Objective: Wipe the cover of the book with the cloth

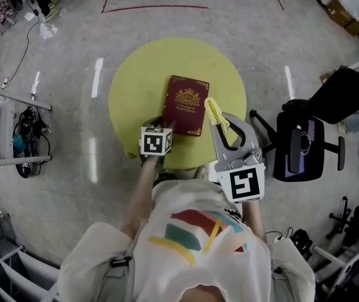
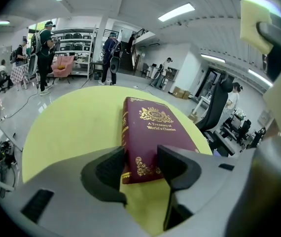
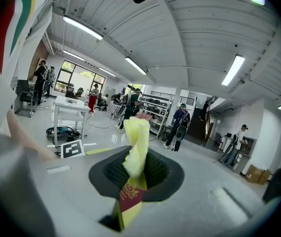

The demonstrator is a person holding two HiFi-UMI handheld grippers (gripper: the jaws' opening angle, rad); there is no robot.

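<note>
- Head view showed the book (image 1: 186, 104) lying flat on the round yellow table (image 1: 129, 83). Its dark red cover faced up, with the gold print on top.
- Its long way ran away from the person, and the far end leaned a little to the right.
- The cloth (image 1: 218, 113), a twisted yellow strip, was just beside the book's right long edge and not on the cover. I could not tell if its tip touched that edge.
- The right tongs (image 1: 223, 128) were clenched on the cloth. In the right gripper view the cloth stuck up out of the squeezed jaws.
- So the book lay to the left of the right tongs, very close. I think this was the hand for the wiping, because it had the cloth.
- I think the next move called for a small slide left and down onto the cover. After that, strokes could run along the book's long way.
- The left tongs (image 1: 165, 128) were at the book's near left corner. In the left gripper view the jaws stood apart, with that corner and the end of the spine between them. As far as I could see, they were not squeezing it.
- That looked like a good spot to stop the book from sliding, but this was only my guess.
- A black office chair (image 1: 299, 146) stood on the floor, well apart to the right of the table.
</note>
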